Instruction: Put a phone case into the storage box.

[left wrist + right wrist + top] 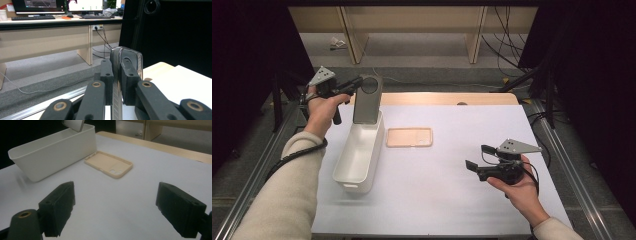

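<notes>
Right hand-held gripper (475, 162) agape; left hand-held gripper (357, 86) clamped on upright grey phone (367, 100).

Both arms wear long cream sleeves (287, 195) of a soft knitted cloth, the right cuff (554, 229) showing at the near edge. The left gripper (357, 84) is black, with a grey three-cornered plate (322, 76) on top dotted with small holes, and a black cable (294, 156) running along the forearm. The right gripper (478, 156) is also black, with the same kind of grey plate (518, 146) and a thin black cable (532, 172) looping by the hand. In the left gripper view, the black linkage arms carry brass-coloured rivets (96, 84), and the blocky black fingers (107, 70) have small screw holes
</notes>
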The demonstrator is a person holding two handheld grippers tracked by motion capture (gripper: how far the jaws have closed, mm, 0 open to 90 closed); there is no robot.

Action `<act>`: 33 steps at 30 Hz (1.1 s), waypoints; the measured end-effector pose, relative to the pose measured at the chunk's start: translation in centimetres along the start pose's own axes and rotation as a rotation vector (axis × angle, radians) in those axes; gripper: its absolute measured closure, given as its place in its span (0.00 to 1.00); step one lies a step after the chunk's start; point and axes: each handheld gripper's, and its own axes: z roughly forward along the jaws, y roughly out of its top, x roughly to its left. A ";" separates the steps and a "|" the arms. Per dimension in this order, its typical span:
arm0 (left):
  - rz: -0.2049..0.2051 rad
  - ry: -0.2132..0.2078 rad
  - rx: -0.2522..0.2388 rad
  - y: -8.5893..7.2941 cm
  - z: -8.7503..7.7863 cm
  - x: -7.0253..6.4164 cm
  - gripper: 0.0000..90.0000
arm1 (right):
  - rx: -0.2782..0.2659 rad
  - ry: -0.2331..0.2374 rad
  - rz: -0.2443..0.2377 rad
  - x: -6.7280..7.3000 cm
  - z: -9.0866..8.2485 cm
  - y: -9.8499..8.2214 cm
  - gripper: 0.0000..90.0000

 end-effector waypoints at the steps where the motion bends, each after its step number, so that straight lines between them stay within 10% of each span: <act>1: -0.001 0.002 0.001 0.0 0.0 0.0 0.91 | 0.001 -0.001 0.000 0.0 0.0 0.0 0.18; 33: -0.014 0.034 0.030 -1.0 1.3 1.1 0.91 | -0.001 0.004 0.003 0.0 0.0 0.0 0.18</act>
